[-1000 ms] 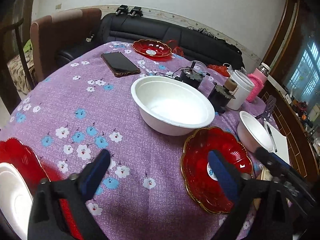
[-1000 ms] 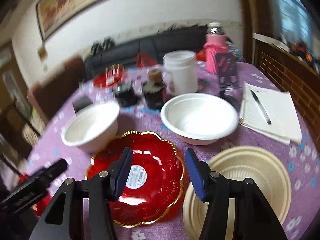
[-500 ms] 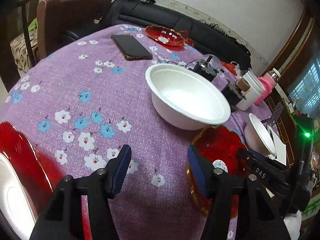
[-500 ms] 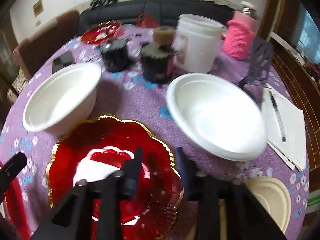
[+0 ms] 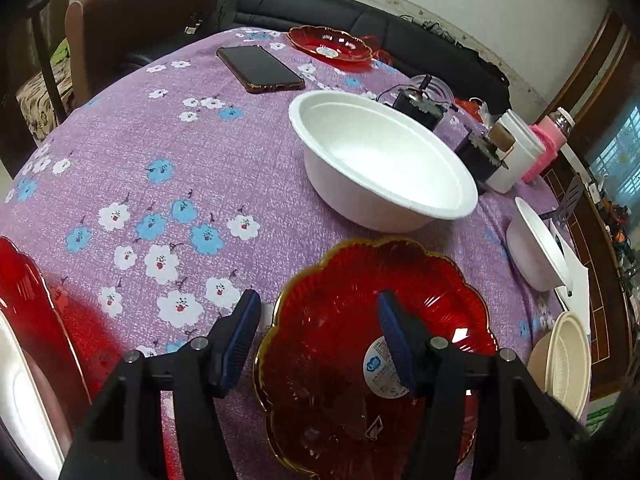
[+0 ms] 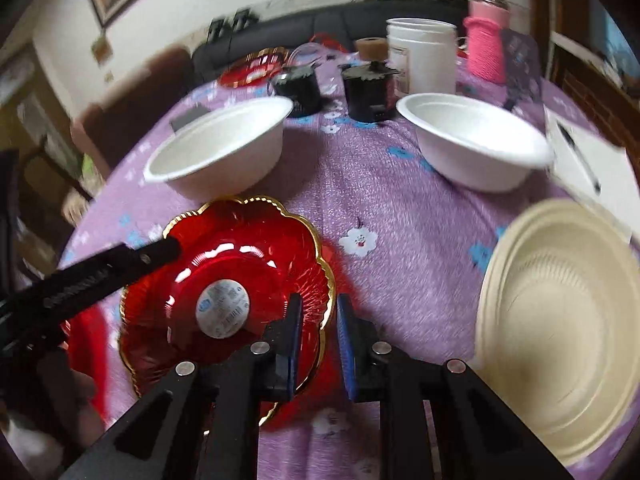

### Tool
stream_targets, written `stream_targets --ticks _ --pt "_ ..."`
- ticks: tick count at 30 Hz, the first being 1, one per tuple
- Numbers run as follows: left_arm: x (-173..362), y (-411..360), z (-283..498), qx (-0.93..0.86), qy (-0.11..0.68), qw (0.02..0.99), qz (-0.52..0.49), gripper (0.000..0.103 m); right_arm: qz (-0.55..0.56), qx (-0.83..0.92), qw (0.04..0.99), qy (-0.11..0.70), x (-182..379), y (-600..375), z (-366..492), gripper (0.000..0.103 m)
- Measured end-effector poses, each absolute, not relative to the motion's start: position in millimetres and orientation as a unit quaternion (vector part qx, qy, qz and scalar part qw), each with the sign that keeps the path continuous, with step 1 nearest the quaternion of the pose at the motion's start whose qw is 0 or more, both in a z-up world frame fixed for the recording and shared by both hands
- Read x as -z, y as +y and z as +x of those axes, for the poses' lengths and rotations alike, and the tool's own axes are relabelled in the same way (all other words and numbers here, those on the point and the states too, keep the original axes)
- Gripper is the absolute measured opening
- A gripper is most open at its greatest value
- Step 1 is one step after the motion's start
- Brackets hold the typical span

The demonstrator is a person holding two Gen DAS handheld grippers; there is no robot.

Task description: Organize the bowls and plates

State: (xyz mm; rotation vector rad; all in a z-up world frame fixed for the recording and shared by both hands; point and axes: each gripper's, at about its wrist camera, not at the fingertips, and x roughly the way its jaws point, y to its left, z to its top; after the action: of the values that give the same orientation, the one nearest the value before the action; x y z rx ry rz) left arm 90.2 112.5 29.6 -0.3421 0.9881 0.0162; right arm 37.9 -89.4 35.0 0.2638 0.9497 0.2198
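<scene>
We see the red scalloped plate (image 6: pixel 240 280) lying on the purple floral cloth (image 5: pixel 140 152), near the big white bowl (image 5: pixel 380 160). Our right gripper (image 6: pixel 318 334) has just been closing and pinches the plate's rim. Our left gripper (image 5: pixel 316 332) straddles its opposite edge, jaws half spread, not pressing.
</scene>
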Motion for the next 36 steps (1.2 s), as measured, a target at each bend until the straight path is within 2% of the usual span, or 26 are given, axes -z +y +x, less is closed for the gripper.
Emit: stream_targets --ticks 4,7,11,13,14,16,17,21,28,36 --pt "-34 122 88 -0.012 0.458 0.869 -0.185 0.061 0.163 -0.119 0.868 0.453 -23 -94 38 0.022" --pt "-35 126 87 -0.030 0.446 0.876 -0.184 0.072 0.150 -0.124 0.874 0.445 -24 -93 36 0.022" --pt "-22 124 93 -0.019 0.470 0.863 -0.182 0.073 0.151 -0.132 0.874 0.443 -25 -93 33 0.025" --pt "-21 112 95 -0.019 0.473 0.868 -0.148 0.073 0.155 -0.135 0.873 0.442 -24 -94 34 0.027" --pt "-20 107 94 -0.009 0.475 0.869 -0.140 0.070 0.156 -0.136 0.873 0.442 -24 -94 35 0.027" --pt "-20 95 92 0.003 0.474 0.873 -0.118 0.056 0.161 -0.136 0.873 0.440 -22 -95 36 0.028" --pt "-20 91 92 0.003 0.474 0.874 -0.107 0.050 0.162 -0.132 0.875 0.437 -23 -95 36 0.032" --pt "-19 91 91 0.002 0.472 0.875 -0.105 0.042 0.171 -0.132 0.873 0.437 -22 -98 39 0.034" --pt "-26 101 87 0.019 0.458 0.877 -0.146 0.035 0.184 -0.111 0.880 0.424 -26 -107 34 0.017" --pt "-39 107 82 0.050 0.434 0.879 -0.193 0.035 0.216 -0.124 0.891 0.380 -51 -120 23 0.015"
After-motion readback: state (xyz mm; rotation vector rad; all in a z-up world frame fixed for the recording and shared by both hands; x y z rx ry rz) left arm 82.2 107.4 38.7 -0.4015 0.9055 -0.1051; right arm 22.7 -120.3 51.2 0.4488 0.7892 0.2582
